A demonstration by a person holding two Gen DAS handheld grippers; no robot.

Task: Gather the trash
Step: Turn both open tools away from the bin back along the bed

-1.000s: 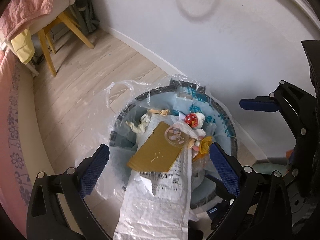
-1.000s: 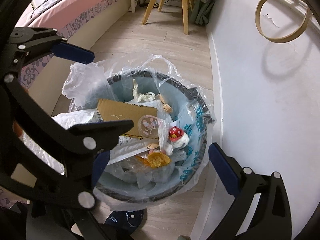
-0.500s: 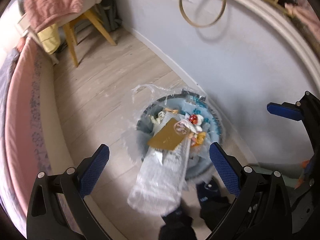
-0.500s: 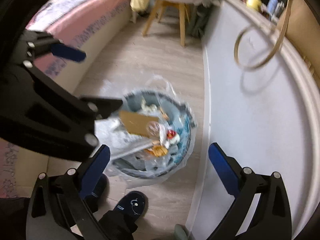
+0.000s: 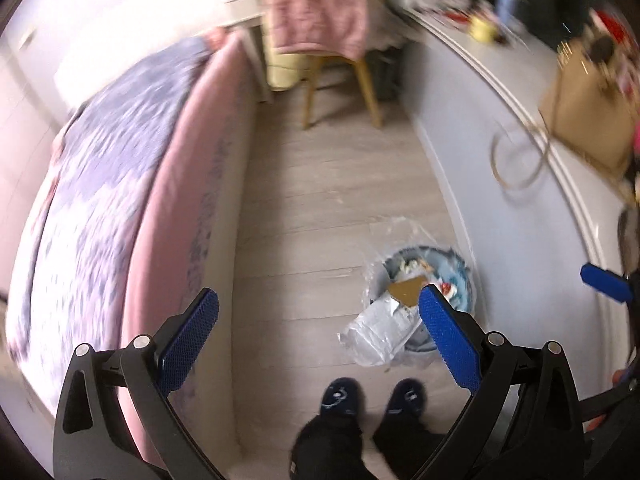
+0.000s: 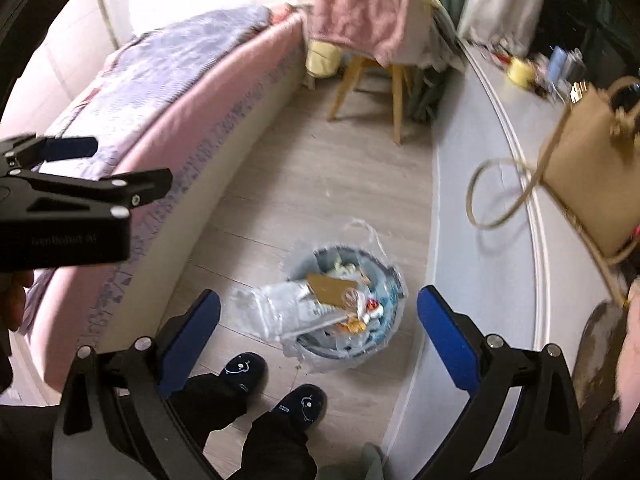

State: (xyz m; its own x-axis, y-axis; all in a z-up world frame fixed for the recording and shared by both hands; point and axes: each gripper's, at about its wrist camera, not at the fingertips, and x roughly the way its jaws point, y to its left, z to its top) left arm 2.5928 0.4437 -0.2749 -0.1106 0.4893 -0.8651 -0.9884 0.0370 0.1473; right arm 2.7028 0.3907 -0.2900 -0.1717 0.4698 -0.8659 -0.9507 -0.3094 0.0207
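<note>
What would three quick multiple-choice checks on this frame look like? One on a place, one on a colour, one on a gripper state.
1. Where does the round blue trash bin with a clear plastic liner stand?
A. On the bed
B. On the wood floor beside the white cabinet
C. Under the chair

2. What colour are the pads on the gripper fingers?
A. Blue
B. Red
C. Green

3. How is the right gripper?
A. Shut on a bag
B. Shut on cardboard
C. Open, holding nothing

Answers: B, the bin sits on floorboards by the white cabinet; A, the pads show blue in both views; C, the fingers stand wide apart with only floor and bin between them.
</note>
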